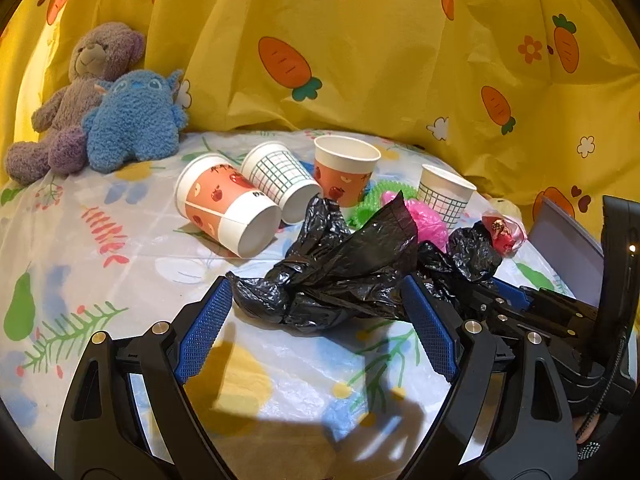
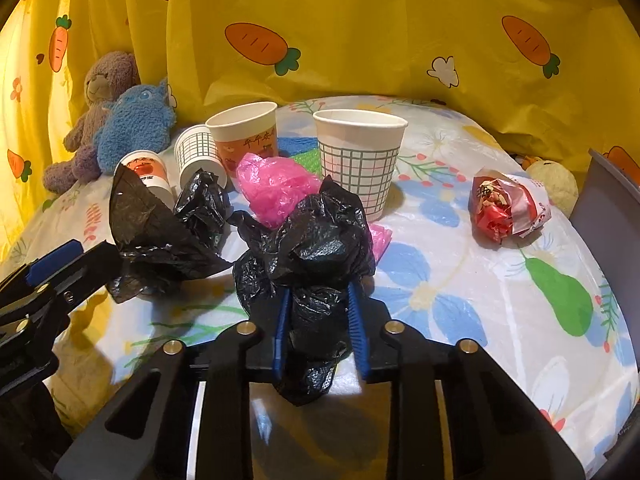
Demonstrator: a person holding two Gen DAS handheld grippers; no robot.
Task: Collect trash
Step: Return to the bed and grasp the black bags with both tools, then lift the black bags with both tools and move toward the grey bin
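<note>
Right hand-held gripper (image 2: 320,320) pinching black bag (image 2: 316,248) | left hand-held gripper (image 1: 316,320) spread beside it

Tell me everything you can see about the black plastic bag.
The black plastic bag is thin, glossy, crumpled film, lying spread on the flowered tablecloth in front of the paper cups. One bunched end is pinched between the blue fingers of the right gripper. The other end lies between the open fingers of the left gripper. A pink bag lies right behind it.
</note>
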